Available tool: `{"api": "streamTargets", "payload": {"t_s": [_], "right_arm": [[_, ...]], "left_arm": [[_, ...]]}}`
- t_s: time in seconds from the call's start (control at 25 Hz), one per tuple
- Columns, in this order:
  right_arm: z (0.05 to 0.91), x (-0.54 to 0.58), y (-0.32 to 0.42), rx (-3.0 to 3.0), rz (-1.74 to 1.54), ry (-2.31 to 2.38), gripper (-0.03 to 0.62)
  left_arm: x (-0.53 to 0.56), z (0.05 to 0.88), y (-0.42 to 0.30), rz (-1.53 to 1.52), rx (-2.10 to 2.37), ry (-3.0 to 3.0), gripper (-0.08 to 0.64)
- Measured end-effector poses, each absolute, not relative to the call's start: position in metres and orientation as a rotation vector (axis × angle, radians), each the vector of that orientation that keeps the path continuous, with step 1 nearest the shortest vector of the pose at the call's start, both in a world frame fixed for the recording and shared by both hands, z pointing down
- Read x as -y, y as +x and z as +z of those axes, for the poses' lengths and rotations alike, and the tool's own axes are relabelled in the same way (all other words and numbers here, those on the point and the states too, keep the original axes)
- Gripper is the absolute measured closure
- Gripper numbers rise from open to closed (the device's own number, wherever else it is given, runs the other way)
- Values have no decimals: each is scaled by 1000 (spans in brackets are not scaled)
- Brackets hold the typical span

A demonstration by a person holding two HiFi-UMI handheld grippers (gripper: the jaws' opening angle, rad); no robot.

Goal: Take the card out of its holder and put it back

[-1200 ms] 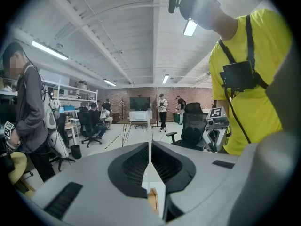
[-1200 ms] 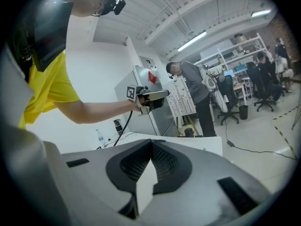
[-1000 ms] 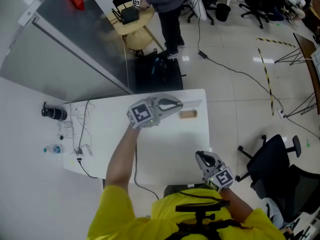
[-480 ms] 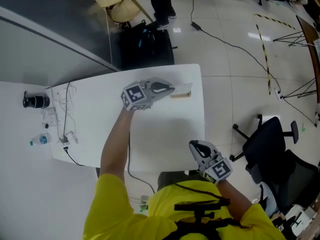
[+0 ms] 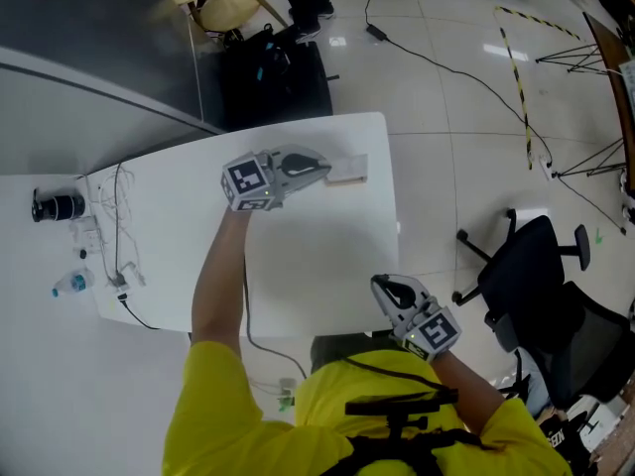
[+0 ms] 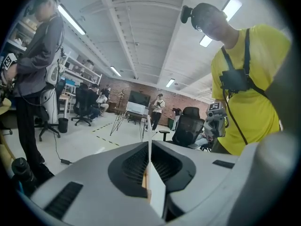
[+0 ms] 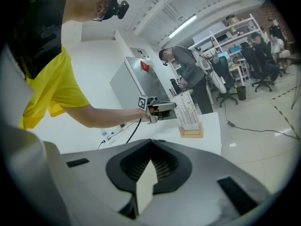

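Observation:
A white printed card (image 7: 189,108) stands tilted with its lower edge in a small wooden holder (image 7: 191,132) near the far right edge of the white table (image 5: 317,256). My left gripper (image 5: 319,167) is shut on the card's upper edge. In the left gripper view the card (image 6: 149,140) shows edge-on as a thin line between the closed jaws. My right gripper (image 5: 390,288) hovers at the table's near edge, well apart from the holder (image 5: 347,172). Its jaws are shut and nothing shows between them.
At the table's left end lie a black cylinder (image 5: 58,206), loose cables (image 5: 114,236) and a small bottle (image 5: 69,284). A black office chair (image 5: 536,276) stands to the right of the table, a black bag (image 5: 273,77) on the floor beyond it.
The head view has shifted, so the table sits higher and further left in frame. The left gripper stays on the card at the holder; the right gripper stays by the near edge.

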State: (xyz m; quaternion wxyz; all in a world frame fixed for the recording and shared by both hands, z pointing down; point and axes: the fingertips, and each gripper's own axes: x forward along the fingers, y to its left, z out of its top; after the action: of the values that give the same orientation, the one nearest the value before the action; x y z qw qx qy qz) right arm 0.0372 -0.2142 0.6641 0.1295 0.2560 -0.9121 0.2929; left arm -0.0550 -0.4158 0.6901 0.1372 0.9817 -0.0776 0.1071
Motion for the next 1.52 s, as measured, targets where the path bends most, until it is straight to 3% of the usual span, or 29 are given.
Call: {"api": "streamTargets", "payload": {"t_s": [1.08, 1.44, 1.52], "right_arm": [[675, 217, 46, 2627, 897, 786, 588], [632, 233, 43, 2687, 828, 854, 588], [622, 243, 42, 2710, 789, 894, 588]], "left_arm": [[412, 731, -70, 370, 429, 2784, 512], [394, 660, -112, 333, 902, 2760, 515], [386, 632, -130, 255, 1109, 2698, 550]]}}
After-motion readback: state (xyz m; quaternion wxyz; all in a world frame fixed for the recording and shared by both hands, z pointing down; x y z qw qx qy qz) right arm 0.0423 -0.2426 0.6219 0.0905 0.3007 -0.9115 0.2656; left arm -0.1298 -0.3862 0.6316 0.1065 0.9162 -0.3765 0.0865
